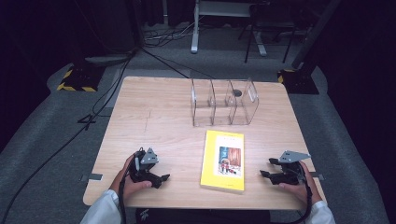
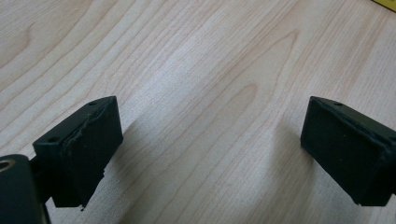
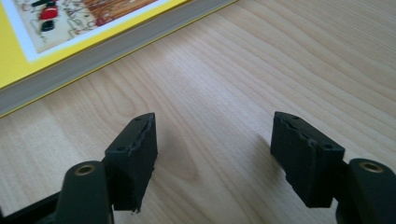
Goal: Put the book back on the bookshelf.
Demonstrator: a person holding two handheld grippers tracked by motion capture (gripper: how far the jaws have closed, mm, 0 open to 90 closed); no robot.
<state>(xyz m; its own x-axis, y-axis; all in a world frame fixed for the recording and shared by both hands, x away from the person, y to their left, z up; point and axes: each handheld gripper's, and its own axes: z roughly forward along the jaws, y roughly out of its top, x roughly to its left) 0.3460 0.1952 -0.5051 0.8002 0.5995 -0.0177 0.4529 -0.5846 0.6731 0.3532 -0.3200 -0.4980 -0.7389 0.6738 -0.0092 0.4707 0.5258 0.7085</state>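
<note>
A yellow book [image 1: 223, 160] lies flat on the pale wooden table [image 1: 159, 116], its glossy cover carrying a white-bordered picture panel, and it sits between the two hand-held grippers without touching either. The left gripper [image 1: 161, 178], a black angular tool topped by a grey three-cornered plate, rests low on the table in the person's left hand [image 1: 128, 179], with the book just off its jaw side. In the left gripper view its jaws stand wide apart with nothing between them but bare wood grain; the pads [image 2: 88, 151] are blocky, matte black rubber with slightly ragged edges, and a sliver of the book's yellow corner [image 2: 386, 3] shows at the far upper edge. The right gripper [image 1: 267, 169], of the same make, is held by the right hand [image 1: 299, 184] on the book's other side, its jaws pointing toward the book. In the right gripper view those jaws are likewise spread and empty, ribbed black pads [image 3: 306, 156] hovering over smooth, light timber, while ahead and to the upper left runs the book's [image 3: 56, 46] long edge, a grey band of pages under the yellow cover. Beyond the book, farther from both grippers, stands a clear plastic organiser [image 1: 224, 102] of three upright compartments with thin, transparent walls.
</note>
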